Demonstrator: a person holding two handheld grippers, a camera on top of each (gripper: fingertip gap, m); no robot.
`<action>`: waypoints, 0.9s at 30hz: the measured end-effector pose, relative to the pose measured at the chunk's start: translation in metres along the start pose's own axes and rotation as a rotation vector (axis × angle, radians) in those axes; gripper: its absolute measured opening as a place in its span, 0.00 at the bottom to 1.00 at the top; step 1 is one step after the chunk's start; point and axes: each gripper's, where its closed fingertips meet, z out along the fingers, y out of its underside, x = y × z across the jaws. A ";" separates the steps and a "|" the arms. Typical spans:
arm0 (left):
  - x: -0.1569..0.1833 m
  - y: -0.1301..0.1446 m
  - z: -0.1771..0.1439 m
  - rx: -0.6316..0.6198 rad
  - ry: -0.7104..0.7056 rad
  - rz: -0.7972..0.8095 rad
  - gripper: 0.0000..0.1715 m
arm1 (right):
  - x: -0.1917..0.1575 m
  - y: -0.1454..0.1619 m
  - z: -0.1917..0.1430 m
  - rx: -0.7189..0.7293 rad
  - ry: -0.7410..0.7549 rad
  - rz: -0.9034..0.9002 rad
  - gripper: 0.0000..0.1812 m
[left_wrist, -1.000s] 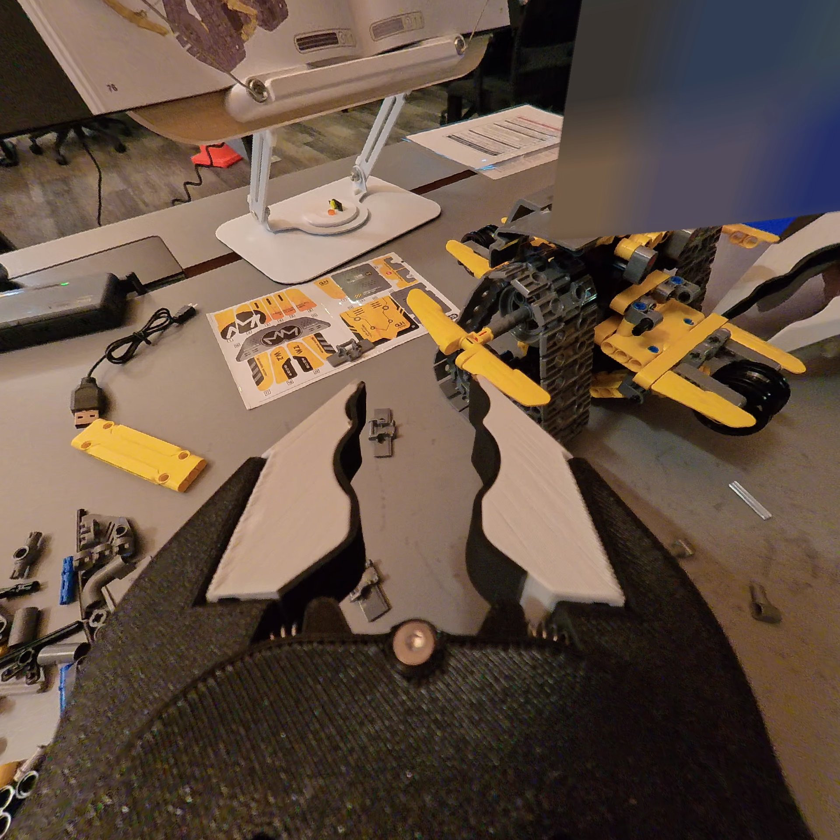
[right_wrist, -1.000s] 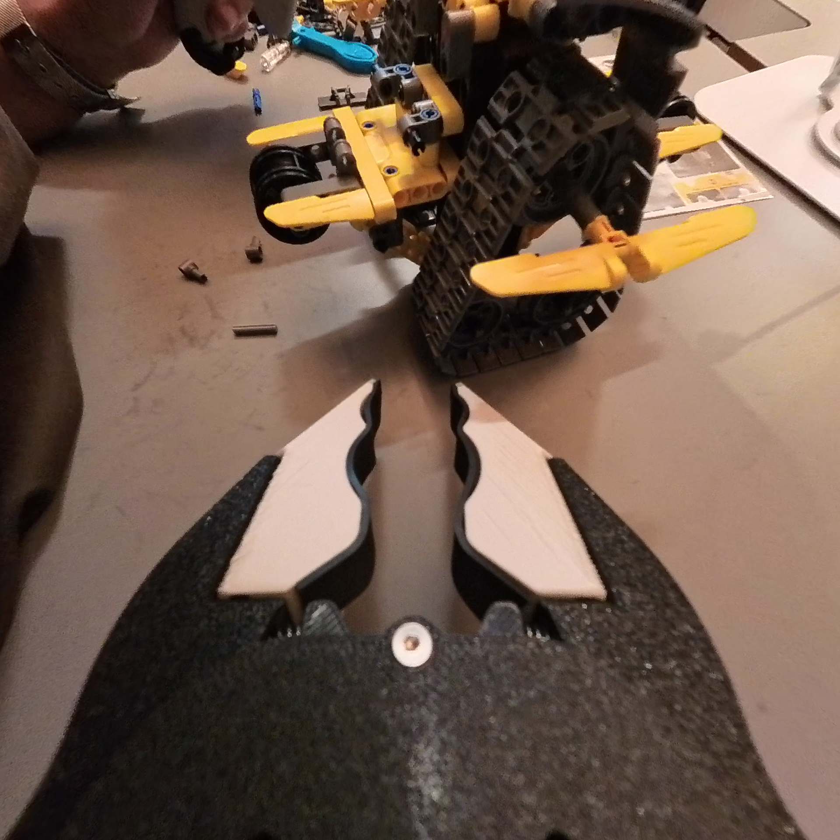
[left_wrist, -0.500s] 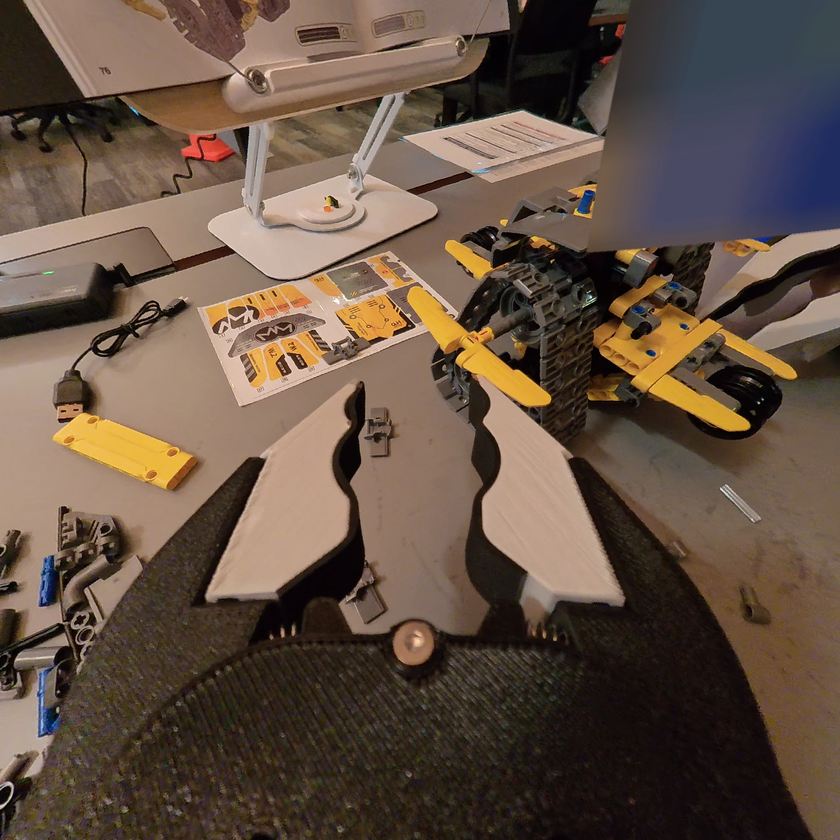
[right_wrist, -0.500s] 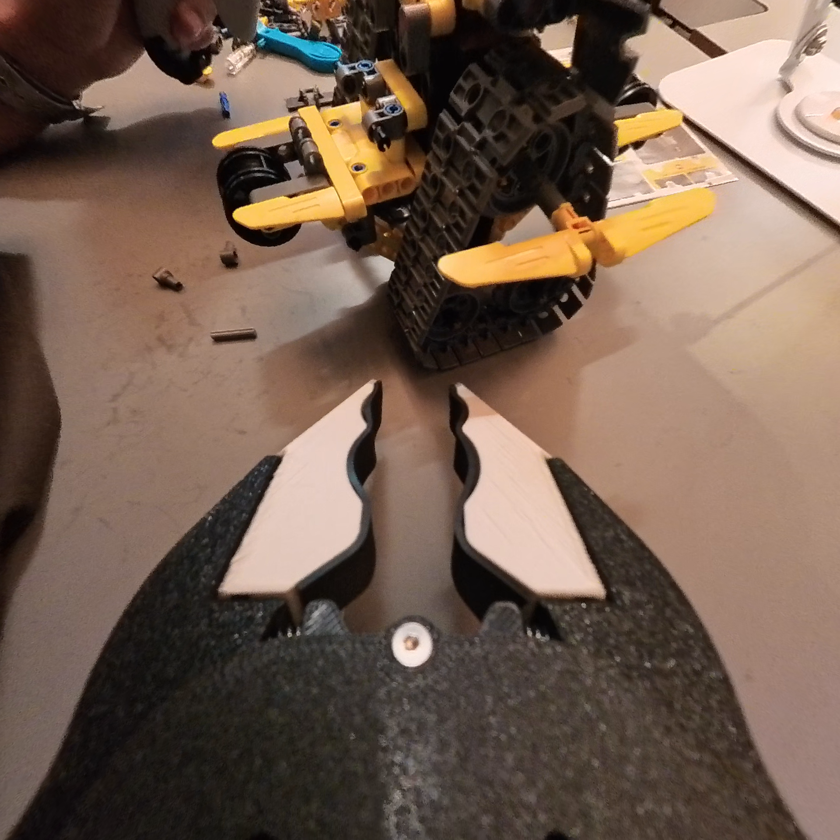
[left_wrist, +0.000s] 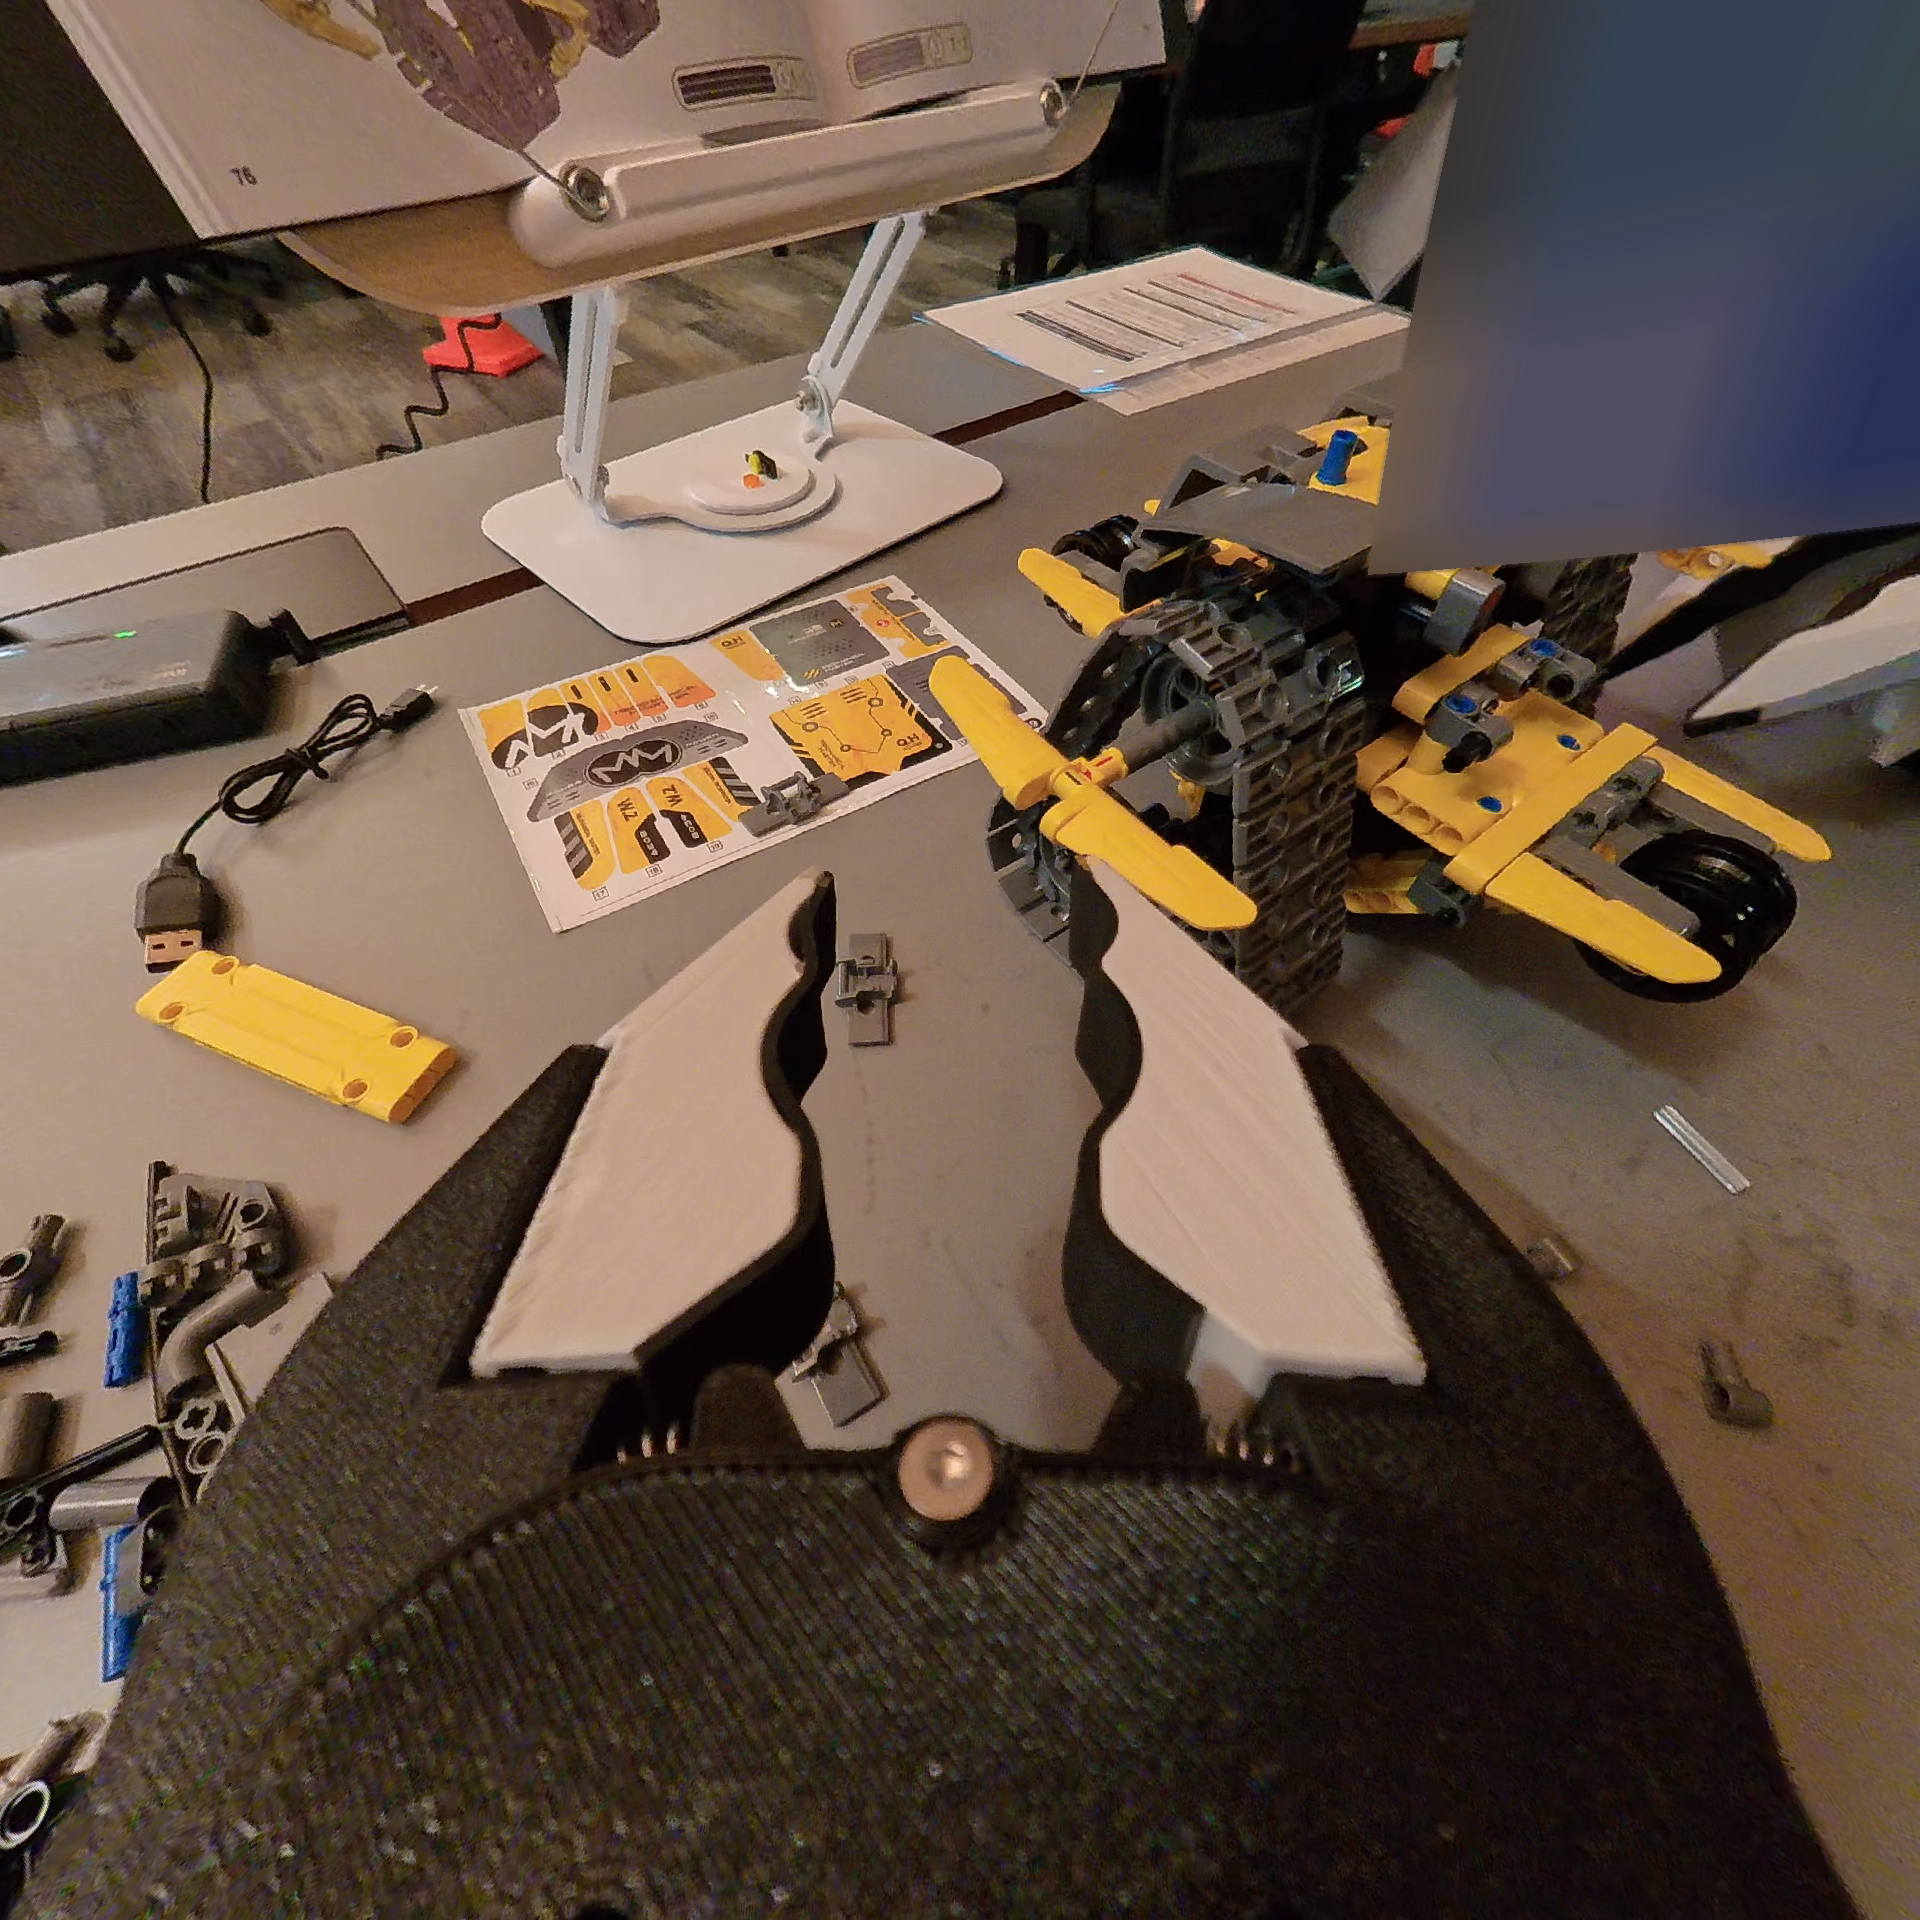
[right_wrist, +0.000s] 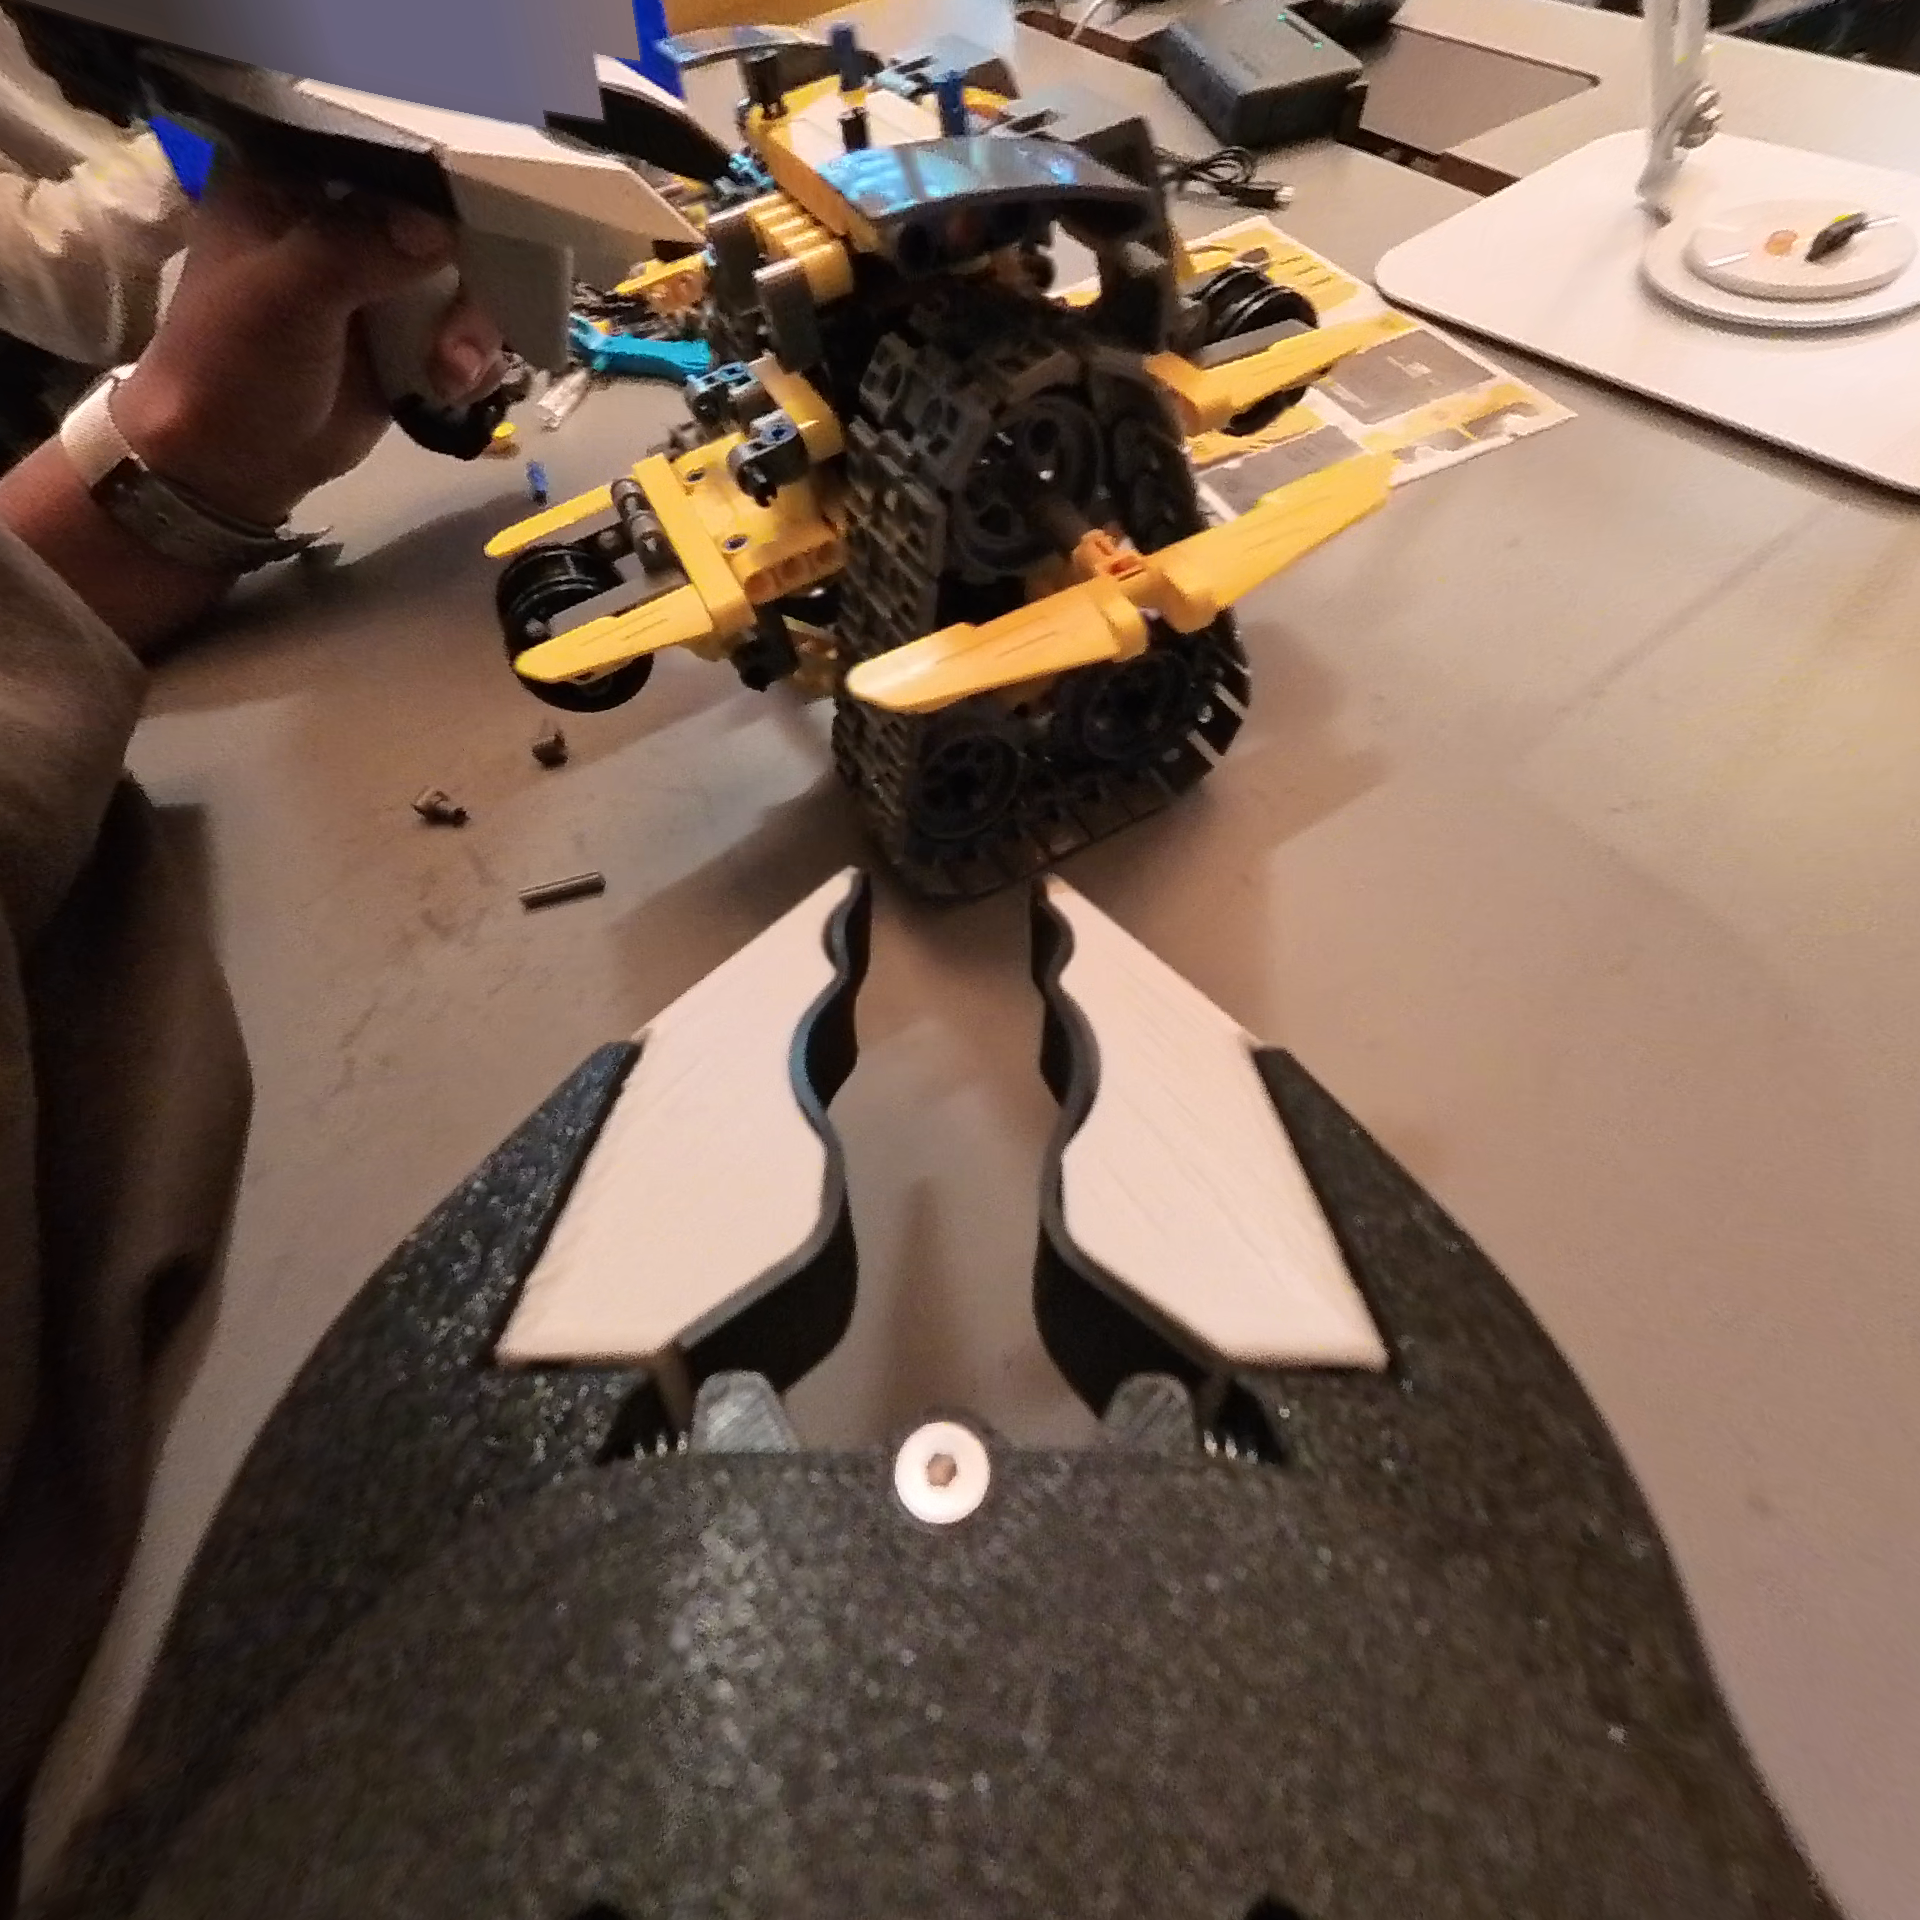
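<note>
Left gripper (left_wrist: 961, 894) — jaws apart, empty, over small grey clip (left_wrist: 865, 985). Right gripper (right_wrist: 948, 894) — jaws apart, empty, near tracked yellow model (right_wrist: 997, 582).

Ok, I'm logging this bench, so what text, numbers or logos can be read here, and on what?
I won't quote any writing; these things bear it.
Booklet, top left: a page number in the corner, beside printed diagrams.
Sticker sheet, centre: yellow and grey decals with small numbers and marks.
Paper, far right: lines of print, too small to read.
Black box, far left: faint marking, blurred.
</note>
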 end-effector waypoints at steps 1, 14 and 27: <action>0.000 0.000 0.000 0.000 0.000 0.001 0.25 | 0.003 0.000 0.000 0.002 0.012 0.011 0.16; 0.001 0.000 0.000 -0.002 -0.005 0.013 0.25 | 0.030 -0.005 -0.013 0.060 0.113 0.102 0.18; 0.001 0.000 0.000 -0.005 -0.005 0.015 0.24 | 0.028 -0.009 -0.015 0.074 0.146 0.044 0.18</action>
